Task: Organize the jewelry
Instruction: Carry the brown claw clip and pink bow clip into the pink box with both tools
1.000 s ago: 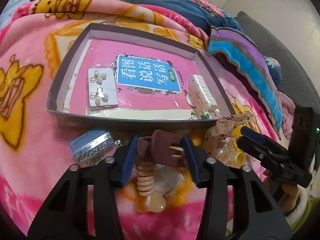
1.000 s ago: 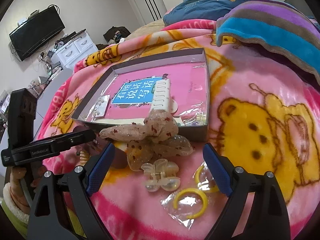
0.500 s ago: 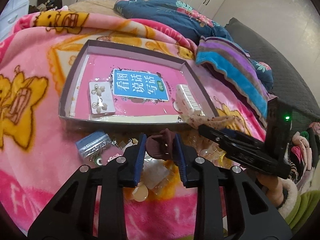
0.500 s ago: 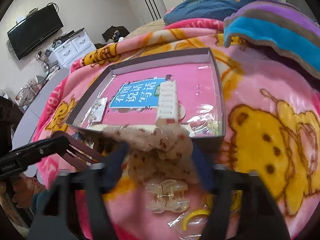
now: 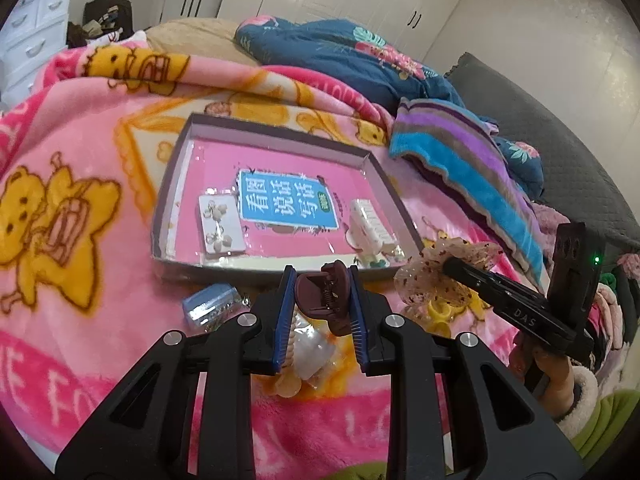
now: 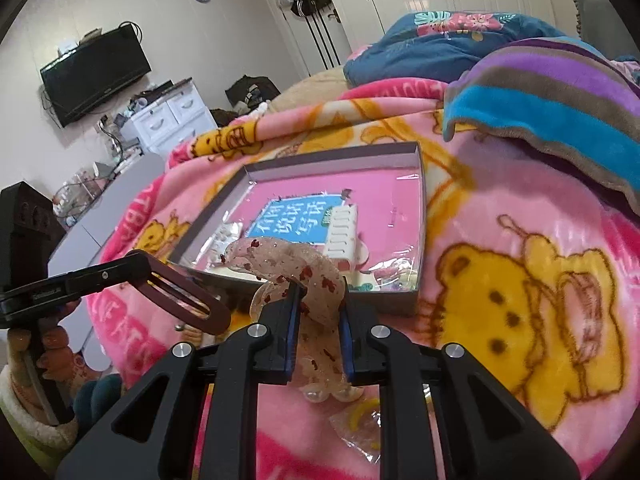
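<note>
Grippers both loaded, folks! In the left wrist view the left gripper [image 5: 320, 304] sits low centre, its blue pads having just been closing, and they now pinch a brown claw clip [image 5: 323, 301] between them, lifted clear of the pink blanket [image 5: 80, 280]. Behind it, mid-frame, lies the tray [image 5: 176, 184], holding an earring card [image 5: 220, 224] at its lower left and a white clip [image 5: 370, 226] at its lower right. A small blue bag [image 5: 208, 308] lies on the blanket just below the tray's near wall, left of the pads. At the right edge the right gripper [image 5: 452, 266] reaches in with a speckled bow [image 5: 420, 284].

Over to the right wrist view: right gripper [image 6: 318, 320] bottom centre, pads clamped tight on that sheer bow [image 6: 288, 264], which billows up in front of the tray's [image 6: 420, 216] near wall. Its pads too have just been closing. A yellow ring in its wrapper [image 6: 362, 420] lies on the blanket at the bottom. At lower left the left gripper [image 6: 140, 270] carries the brown clip [image 6: 188, 300], a hand [image 6: 48, 344] gripping the handle.
</note>
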The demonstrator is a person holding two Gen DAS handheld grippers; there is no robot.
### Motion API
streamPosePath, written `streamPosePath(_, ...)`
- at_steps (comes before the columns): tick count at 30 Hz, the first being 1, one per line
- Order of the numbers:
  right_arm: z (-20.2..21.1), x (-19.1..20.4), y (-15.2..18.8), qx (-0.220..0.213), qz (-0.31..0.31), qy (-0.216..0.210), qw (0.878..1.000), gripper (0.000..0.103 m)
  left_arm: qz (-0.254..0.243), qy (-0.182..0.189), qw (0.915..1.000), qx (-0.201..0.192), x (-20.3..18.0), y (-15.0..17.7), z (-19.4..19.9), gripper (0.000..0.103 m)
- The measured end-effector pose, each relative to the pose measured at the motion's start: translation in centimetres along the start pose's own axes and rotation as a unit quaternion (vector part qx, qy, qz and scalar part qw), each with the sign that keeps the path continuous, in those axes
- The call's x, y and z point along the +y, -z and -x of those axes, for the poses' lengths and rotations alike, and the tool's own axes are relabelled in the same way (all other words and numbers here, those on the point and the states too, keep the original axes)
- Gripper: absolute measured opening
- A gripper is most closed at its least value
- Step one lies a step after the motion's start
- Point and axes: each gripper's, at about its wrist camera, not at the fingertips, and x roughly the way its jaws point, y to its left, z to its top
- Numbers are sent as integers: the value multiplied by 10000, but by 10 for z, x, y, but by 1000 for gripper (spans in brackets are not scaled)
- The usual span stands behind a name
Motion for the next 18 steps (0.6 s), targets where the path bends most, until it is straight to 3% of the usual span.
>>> streamPosePath(18, 23, 12, -44, -584, 112, -153, 9981, 16, -186, -282, 9983, -479, -7, -56, 24, 17)
